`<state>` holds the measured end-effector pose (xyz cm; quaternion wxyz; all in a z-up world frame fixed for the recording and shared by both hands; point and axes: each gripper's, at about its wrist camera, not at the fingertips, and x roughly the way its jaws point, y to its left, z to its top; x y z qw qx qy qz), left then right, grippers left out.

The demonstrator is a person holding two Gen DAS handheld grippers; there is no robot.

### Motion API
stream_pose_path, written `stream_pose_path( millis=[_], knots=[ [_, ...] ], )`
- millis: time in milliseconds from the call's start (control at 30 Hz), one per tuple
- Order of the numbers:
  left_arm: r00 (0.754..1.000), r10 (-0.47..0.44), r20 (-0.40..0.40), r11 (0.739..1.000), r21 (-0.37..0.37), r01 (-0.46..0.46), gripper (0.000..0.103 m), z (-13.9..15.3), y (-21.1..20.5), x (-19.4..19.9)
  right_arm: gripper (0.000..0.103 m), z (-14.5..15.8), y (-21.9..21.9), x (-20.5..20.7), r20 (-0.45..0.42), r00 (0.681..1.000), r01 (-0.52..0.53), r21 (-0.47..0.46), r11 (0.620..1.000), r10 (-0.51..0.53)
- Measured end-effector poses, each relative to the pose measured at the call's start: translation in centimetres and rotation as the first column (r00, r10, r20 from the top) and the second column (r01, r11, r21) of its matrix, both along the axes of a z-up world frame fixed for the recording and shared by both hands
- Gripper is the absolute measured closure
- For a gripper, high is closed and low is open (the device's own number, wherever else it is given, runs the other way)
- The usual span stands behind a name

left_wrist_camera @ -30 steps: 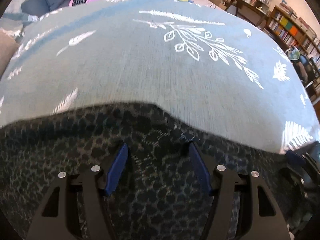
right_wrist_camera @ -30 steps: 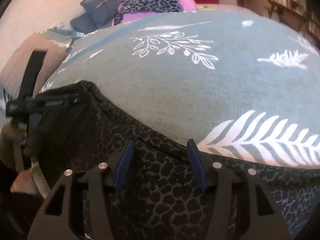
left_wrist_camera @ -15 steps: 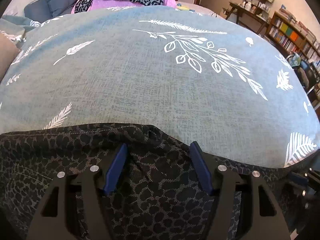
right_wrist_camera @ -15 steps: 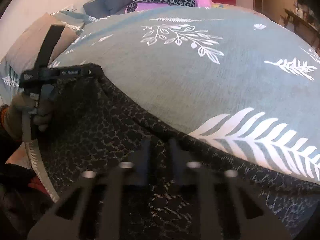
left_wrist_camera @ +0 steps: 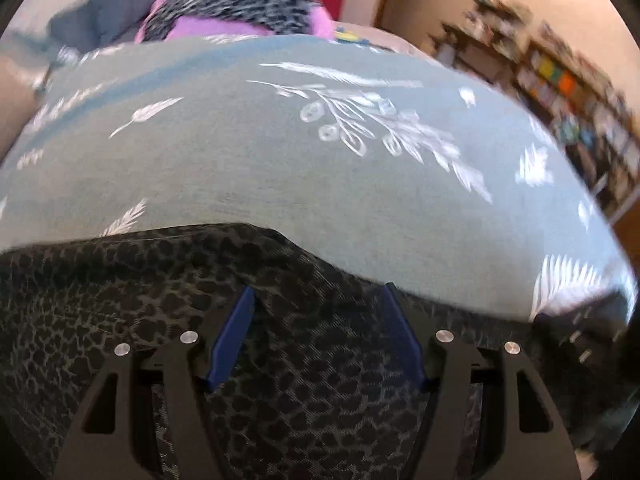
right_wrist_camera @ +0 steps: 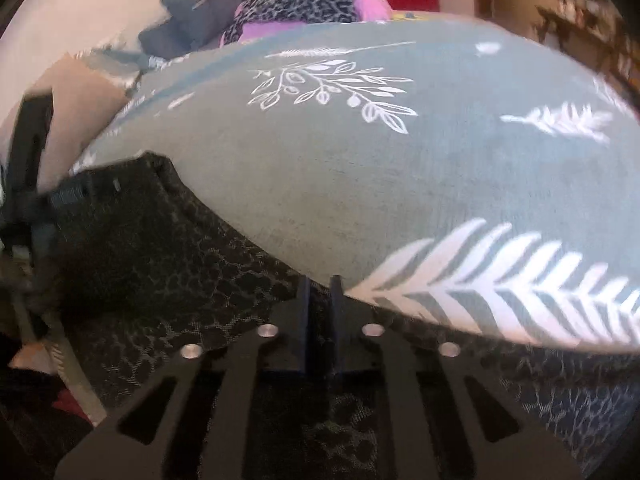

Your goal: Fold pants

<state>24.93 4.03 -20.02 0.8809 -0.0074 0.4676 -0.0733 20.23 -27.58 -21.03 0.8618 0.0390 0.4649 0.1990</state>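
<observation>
Dark leopard-print pants (left_wrist_camera: 168, 304) lie along the near edge of a teal bed cover (left_wrist_camera: 248, 160) with white leaf prints. My left gripper (left_wrist_camera: 316, 300) is open, its blue-padded fingers spread over the pants' upper edge. In the right wrist view the same pants (right_wrist_camera: 168, 264) run from lower right to the left. My right gripper (right_wrist_camera: 319, 284) is shut on the pants' edge where it meets the cover (right_wrist_camera: 360, 184). The left gripper tool (right_wrist_camera: 36, 184) shows at the far left of that view, at the pants' other end.
A pile of leopard and purple clothes (left_wrist_camera: 240, 8) and grey cushions (right_wrist_camera: 192, 16) sit at the bed's far side. Bookshelves (left_wrist_camera: 568, 92) stand to the right. A beige pillow (right_wrist_camera: 76, 112) lies at the bed's left edge.
My right gripper has closed on the pants' edge from open a second ago. My left gripper stays open over the pants. Both views have shifted and are blurred.
</observation>
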Motion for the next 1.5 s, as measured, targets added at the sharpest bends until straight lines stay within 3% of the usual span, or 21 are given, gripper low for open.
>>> stream_pose_path(
  millis=[33,100,200,367,500,633,700,867,1067,1200,1400,1467,1500],
  knots=[
    [1.000,0.002,-0.006,1.000,0.026,-0.002,0.038,-0.5,-0.2,0.1,0.068,0.6,-0.9,-0.3,0.010,0.999,0.035,0.018,0.999,-0.036],
    [0.999,0.022,-0.023,1.000,0.020,-0.022,0.036,-1.4,0.0,0.5,0.055,1.6,-2.6,-1.4,0.055,0.994,0.098,0.037,0.995,-0.100],
    [0.999,0.040,-0.007,0.999,0.013,-0.040,0.036,-1.7,0.3,1.0,0.054,2.3,-6.2,-2.9,0.068,0.977,0.201,0.052,0.978,-0.204],
    [0.999,0.036,0.009,0.997,0.072,-0.037,0.036,-1.9,-0.5,0.8,0.054,0.9,-13.1,-5.2,0.054,0.929,0.364,0.061,0.929,-0.367],
    [0.999,0.039,0.009,0.994,0.105,-0.040,0.036,-2.2,-1.0,1.1,0.064,-0.1,-16.2,-5.5,0.070,0.926,0.364,0.093,0.927,-0.371],
    [0.999,0.042,0.016,0.988,0.147,-0.044,0.035,-2.2,-1.8,1.1,0.065,-0.1,-18.2,-4.8,0.091,0.923,0.364,0.118,0.924,-0.375],
    [0.999,0.045,0.018,0.985,0.165,-0.048,0.035,-2.1,-2.0,1.1,0.063,0.2,-20.1,-4.6,0.119,0.884,0.448,0.065,0.891,-0.453],
    [0.997,0.066,0.026,0.985,0.159,-0.069,0.036,-0.9,-2.3,0.7,0.061,2.5,-25.2,-8.1,0.165,0.803,0.555,0.141,0.820,-0.573],
    [0.998,0.039,0.045,0.990,0.132,-0.045,0.036,0.6,-3.8,0.2,0.057,2.1,-30.4,-12.3,0.160,0.743,0.642,0.100,0.760,-0.650],
    [0.999,-0.003,0.054,0.992,0.126,-0.004,0.036,1.2,-5.7,0.0,0.057,1.2,-32.1,-12.8,0.138,0.738,0.653,0.098,0.751,-0.660],
    [0.999,-0.039,0.037,0.989,0.147,0.034,0.036,0.8,-7.6,-0.3,0.058,-0.4,-32.1,-10.4,0.099,0.794,0.591,0.104,0.800,-0.599],
    [0.999,-0.034,0.030,0.988,0.150,0.029,0.036,0.6,-7.7,-0.3,0.083,0.0,-31.5,-10.5,0.126,0.795,0.591,0.058,0.805,-0.593],
    [0.999,-0.028,0.026,0.988,0.152,0.023,0.036,0.5,-7.6,-0.2,0.089,0.4,-31.3,-10.7,0.139,0.792,0.594,0.051,0.803,-0.595]
  ],
)
